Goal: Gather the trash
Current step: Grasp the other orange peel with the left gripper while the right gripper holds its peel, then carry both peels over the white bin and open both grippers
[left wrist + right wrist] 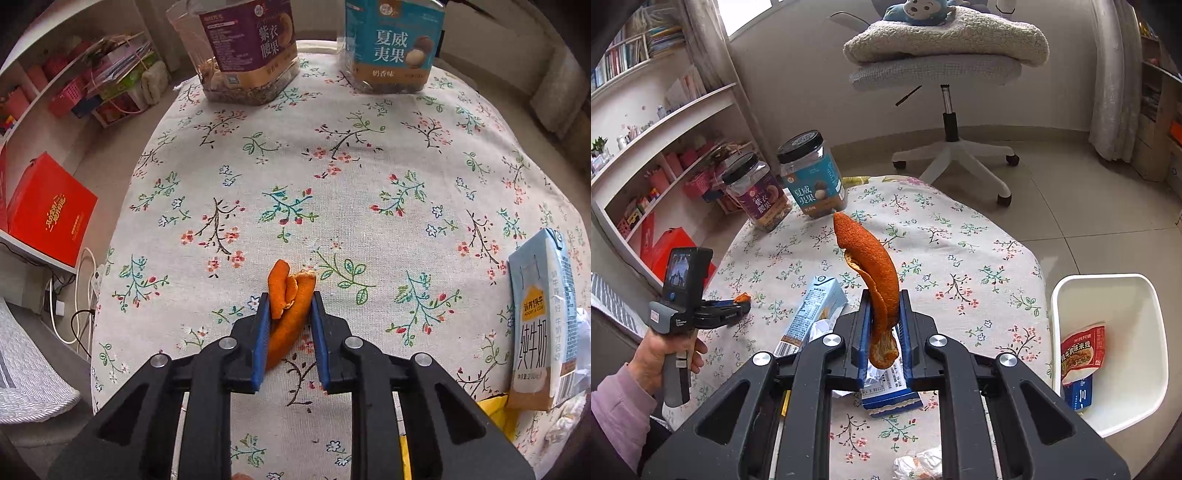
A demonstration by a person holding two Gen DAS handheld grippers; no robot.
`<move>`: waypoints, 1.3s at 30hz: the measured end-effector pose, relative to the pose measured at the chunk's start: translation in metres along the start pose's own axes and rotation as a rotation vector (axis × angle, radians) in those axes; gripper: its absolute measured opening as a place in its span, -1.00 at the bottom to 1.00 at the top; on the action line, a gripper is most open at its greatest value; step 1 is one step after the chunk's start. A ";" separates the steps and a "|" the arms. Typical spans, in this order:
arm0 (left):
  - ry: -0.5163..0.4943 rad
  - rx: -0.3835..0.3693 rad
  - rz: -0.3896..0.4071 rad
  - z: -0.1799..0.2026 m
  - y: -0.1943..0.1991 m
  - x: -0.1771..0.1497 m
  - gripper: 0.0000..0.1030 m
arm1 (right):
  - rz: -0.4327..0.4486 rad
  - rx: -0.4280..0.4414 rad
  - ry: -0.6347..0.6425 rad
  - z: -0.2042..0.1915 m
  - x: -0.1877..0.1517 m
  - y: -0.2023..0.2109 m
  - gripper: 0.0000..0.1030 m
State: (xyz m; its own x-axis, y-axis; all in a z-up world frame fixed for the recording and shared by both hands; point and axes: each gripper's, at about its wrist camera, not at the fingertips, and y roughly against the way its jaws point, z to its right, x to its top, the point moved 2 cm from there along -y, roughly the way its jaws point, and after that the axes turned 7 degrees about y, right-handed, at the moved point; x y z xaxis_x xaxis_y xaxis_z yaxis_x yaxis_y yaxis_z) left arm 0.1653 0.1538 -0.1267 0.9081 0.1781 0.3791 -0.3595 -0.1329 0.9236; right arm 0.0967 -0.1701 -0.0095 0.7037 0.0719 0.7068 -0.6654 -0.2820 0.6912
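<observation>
My left gripper [290, 301] is shut on a curled piece of orange peel [288, 295] just above the floral tablecloth [332, 166]. It also shows in the right wrist view [738, 301], low at the table's left side. My right gripper [884, 299] is shut on a long strip of orange peel [871, 266], held up above the table. A white bin [1071, 295] stands on the floor to the right, with a red food wrapper [1082, 349] and a blue packet inside. A milk carton [816, 314] lies on the table; it also shows in the left wrist view [543, 332].
Two nut jars [812, 177] [757, 195] stand at the far edge of the table. Crumpled paper [919, 461] and a blue-white packet [890, 391] lie near the front. An office chair [949, 74] is behind the table. Shelves [646, 147] line the left wall.
</observation>
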 end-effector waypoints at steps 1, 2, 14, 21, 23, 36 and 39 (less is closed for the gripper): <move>0.011 0.001 0.018 -0.002 0.005 0.000 -0.63 | 0.004 -0.001 0.001 0.000 0.000 0.001 -0.75; 0.022 0.000 0.038 -0.003 0.011 0.000 -0.63 | 0.007 -0.003 0.002 0.000 0.000 0.002 -0.75; 0.111 -0.086 0.300 0.013 0.114 0.003 -0.63 | 0.068 -0.055 0.007 0.006 0.001 0.024 -0.75; 0.097 -0.137 0.361 0.038 0.146 -0.004 -0.62 | 0.096 -0.096 -0.032 0.030 -0.001 0.040 -0.74; 0.086 -0.148 0.374 0.046 0.153 -0.007 -0.62 | 0.103 -0.107 -0.048 0.037 -0.003 0.045 -0.74; 0.012 -0.221 0.435 0.099 0.180 -0.018 -0.62 | 0.140 -0.196 -0.169 0.097 -0.020 0.075 -0.74; -0.015 -0.239 0.436 0.115 0.182 -0.020 -0.62 | 0.139 -0.222 -0.207 0.113 -0.025 0.081 -0.74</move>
State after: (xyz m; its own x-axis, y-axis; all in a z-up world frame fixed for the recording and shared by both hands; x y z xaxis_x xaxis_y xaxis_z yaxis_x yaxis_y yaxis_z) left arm 0.1064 0.0143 0.0278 0.6646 0.1413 0.7337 -0.7441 0.0357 0.6671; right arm 0.0537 -0.3029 0.0116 0.6232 -0.1553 0.7665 -0.7803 -0.0589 0.6226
